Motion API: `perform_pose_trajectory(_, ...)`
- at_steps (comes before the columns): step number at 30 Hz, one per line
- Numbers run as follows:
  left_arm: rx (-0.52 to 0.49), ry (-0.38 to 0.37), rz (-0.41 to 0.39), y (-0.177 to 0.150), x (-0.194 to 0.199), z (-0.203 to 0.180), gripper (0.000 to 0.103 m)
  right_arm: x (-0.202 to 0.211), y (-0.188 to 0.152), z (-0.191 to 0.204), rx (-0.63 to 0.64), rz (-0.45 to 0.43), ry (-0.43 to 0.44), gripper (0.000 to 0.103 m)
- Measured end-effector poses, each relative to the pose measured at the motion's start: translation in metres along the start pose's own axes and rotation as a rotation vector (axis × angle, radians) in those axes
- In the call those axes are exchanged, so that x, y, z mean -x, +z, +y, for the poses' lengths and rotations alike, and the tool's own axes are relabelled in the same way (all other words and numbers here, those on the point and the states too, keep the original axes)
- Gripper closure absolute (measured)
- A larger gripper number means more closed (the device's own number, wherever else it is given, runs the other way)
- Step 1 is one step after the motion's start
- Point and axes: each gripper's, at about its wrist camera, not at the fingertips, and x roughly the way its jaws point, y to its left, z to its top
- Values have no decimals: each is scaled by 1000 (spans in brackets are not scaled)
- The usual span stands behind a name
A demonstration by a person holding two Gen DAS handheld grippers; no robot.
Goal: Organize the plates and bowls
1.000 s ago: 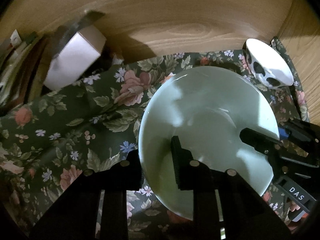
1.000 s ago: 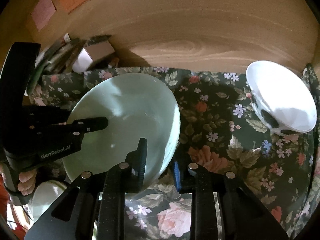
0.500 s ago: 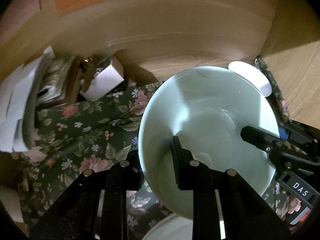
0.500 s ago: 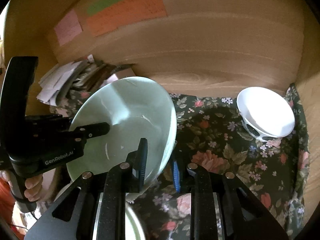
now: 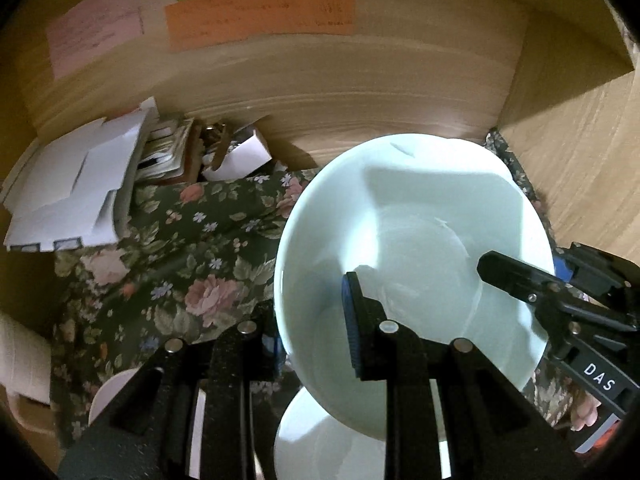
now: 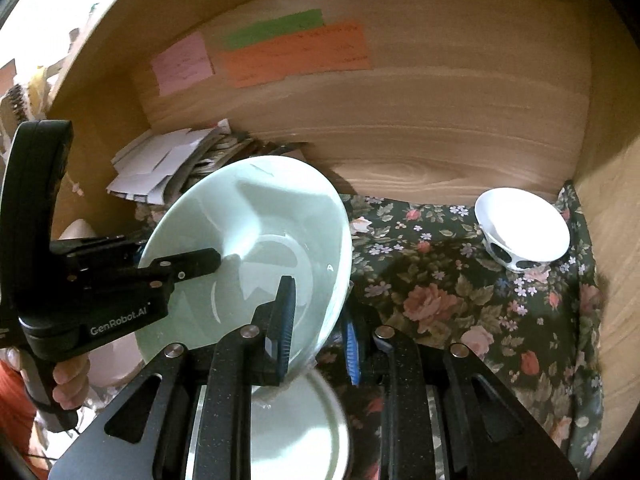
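Note:
A pale green deep bowl [image 5: 420, 220] [image 6: 260, 208] hangs tilted above the floral cloth [image 5: 180, 260], held from both sides. My left gripper [image 5: 312, 320] [image 6: 172, 252] is shut on its left rim, one finger inside the bowl and one behind it. On the opposite rim my right gripper [image 6: 318, 320] [image 5: 528, 268] is shut the same way. Below the lifted bowl lies a white plate [image 5: 320, 440] [image 6: 296, 432]. A white bowl with black spots [image 6: 520, 228] sits at the far right corner of the cloth.
A heap of papers and envelopes [image 5: 80, 188] [image 6: 160, 164] leans at the back left. Coloured notes [image 5: 260, 16] are stuck on the wooden back wall; a wooden side wall [image 5: 580, 160] closes the right. Another white dish edge [image 5: 108, 392] shows at lower left.
Both grippers have risen and drawn back with the green bowl held between them. The wall notes and the white plate underneath have come into view. Neither grip has changed.

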Motion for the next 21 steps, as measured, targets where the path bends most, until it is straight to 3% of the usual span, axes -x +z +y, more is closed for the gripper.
perform_pose_trajectory(21,105,29,-28,-58,44,40,80,2,-28,60,53,2,82,83)
